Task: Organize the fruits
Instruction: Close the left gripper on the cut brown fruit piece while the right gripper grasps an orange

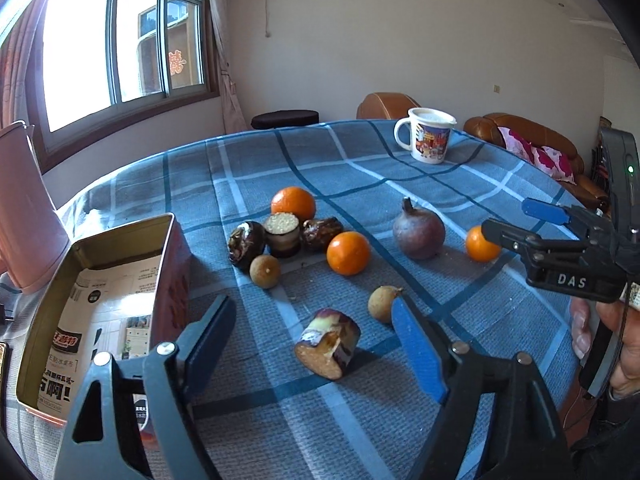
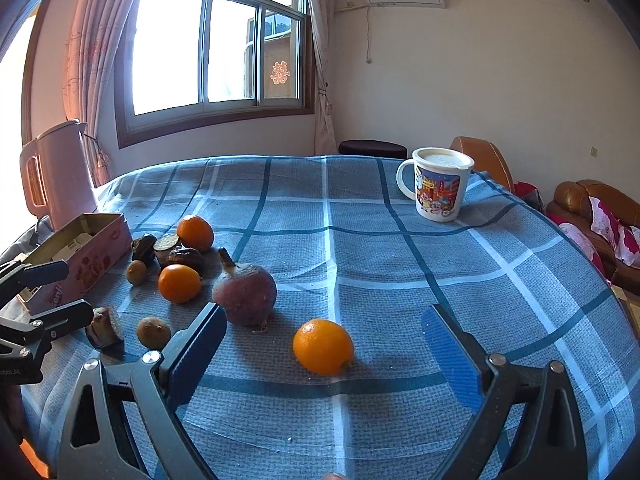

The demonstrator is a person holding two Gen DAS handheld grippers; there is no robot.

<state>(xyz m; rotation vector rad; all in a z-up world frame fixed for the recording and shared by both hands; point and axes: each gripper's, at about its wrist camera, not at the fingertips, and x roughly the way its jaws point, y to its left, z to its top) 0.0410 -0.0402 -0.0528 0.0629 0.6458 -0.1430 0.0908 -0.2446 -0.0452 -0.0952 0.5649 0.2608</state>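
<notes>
Clearly "DAS" on right gripper (image 1: 516, 220); left gripper (image 1: 316, 344) likewise gaping, nothing gripped.

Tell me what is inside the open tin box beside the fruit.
The tin box holds only printed paper sheets lining its bottom; no fruit is in it. Its nearest corner is hidden behind the left gripper, so that part cannot be checked.

My left gripper (image 1: 316, 344) stands open over the checked tablecloth (image 1: 400, 184), a cut purple chunk (image 1: 328, 343) lying between its fingers, untouched. An open tin (image 1: 120, 264) sits left; oranges, longans and a mug (image 1: 426, 135) lie beyond.
</notes>
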